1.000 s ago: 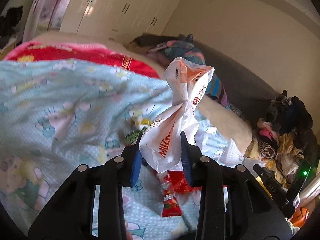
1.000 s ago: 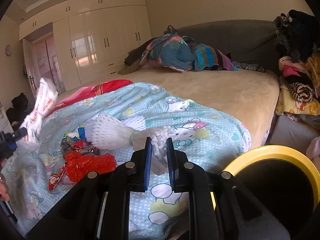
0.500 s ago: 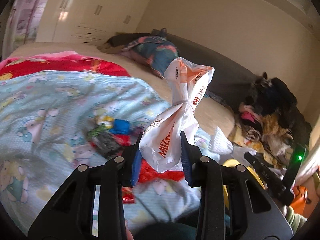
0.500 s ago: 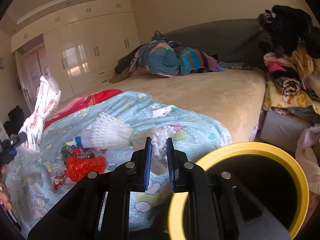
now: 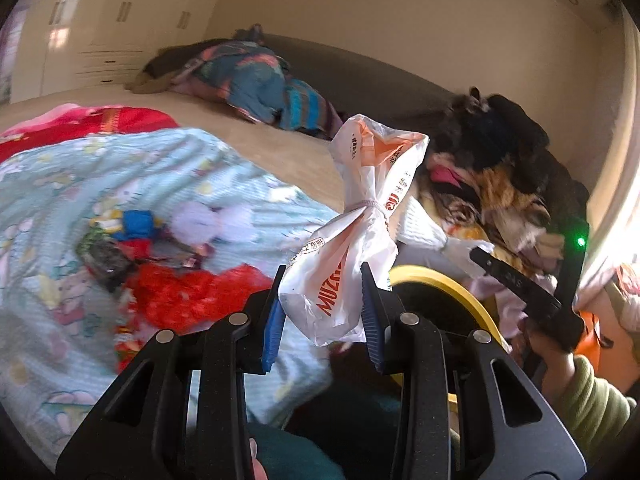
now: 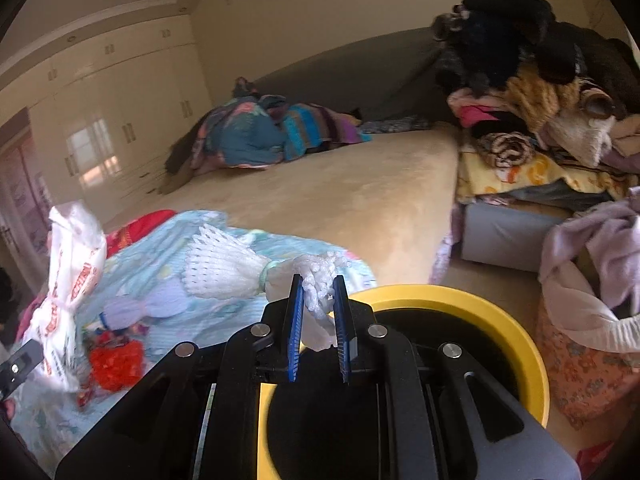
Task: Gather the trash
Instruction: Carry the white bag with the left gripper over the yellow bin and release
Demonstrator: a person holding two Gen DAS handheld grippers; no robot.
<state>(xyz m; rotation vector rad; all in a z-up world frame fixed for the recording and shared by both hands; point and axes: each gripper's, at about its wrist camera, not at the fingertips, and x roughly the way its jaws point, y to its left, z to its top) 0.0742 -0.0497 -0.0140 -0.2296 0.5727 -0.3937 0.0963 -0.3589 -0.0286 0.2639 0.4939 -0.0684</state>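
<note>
Partly hidden behind jaws: yellow bin [image 6: 496,312].

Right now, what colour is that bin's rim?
Yellow; the bin shows best in the right wrist view.

Beyond the fingers, a wide bed [image 6: 340,196] with a tan cover and a grey headboard [image 6: 360,68] against a cream wall [image 6: 320,12]. Far left, glossy cream wardrobes [image 6: 120,120] catching window light. To the right, piled clothes [image 6: 540,92] above beige floor [image 6: 500,280].
</note>
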